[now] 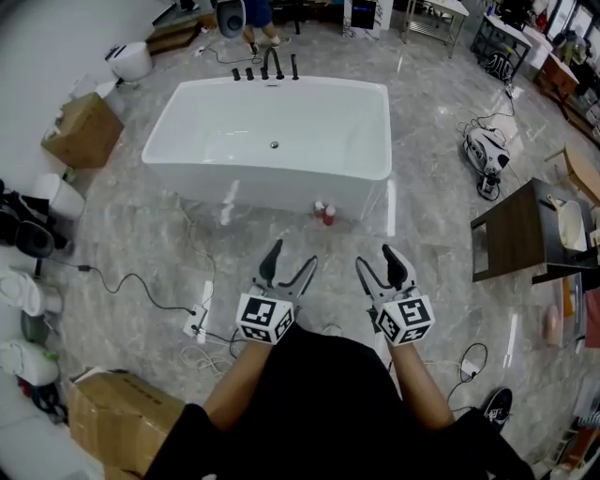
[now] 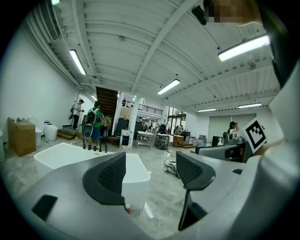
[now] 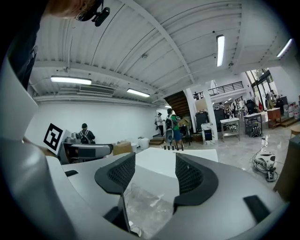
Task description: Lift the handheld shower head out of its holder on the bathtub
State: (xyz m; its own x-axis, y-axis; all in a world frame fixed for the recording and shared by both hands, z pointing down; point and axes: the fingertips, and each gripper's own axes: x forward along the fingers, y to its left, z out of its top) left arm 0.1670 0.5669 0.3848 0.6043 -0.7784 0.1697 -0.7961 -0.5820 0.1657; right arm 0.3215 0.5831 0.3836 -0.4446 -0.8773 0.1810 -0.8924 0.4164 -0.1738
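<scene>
Holds two hand-held grippers low over the grey marble floor, side by side and well short of the single white bathtub [image 1: 272, 131]. Left hand-held gripper [image 1: 292, 258] with its two jaws spread wide and bare, only floor and the tub's near corner seen through the gap in the left gripper view [image 2: 150, 173]. Right hand-held gripper [image 1: 375, 260] likewise wide open and gripping nothing, its own view [image 3: 154, 173] looking between the jaws at the tub's white rim. Along the tub's far edge, a row of five black tap fittings [image 1: 265, 68]; handheld shower head [image 1: 294, 66] upright in its holder there, at the right end of the row as far as can be told at this size, untouched and far from both grippers. On the floor against the tub's near side, towards its right corner, two small red-and-white containers [image 1: 324, 213], touching or nearly so. Two cardboard boxes: one [image 1: 84, 131] beside the tub's left end, one [image 1: 117, 417] near the left elbow. One dark wooden table [image 1: 511, 234] off to the right. One person [image 1: 253, 19] standing beyond the tub's far edge.
</scene>
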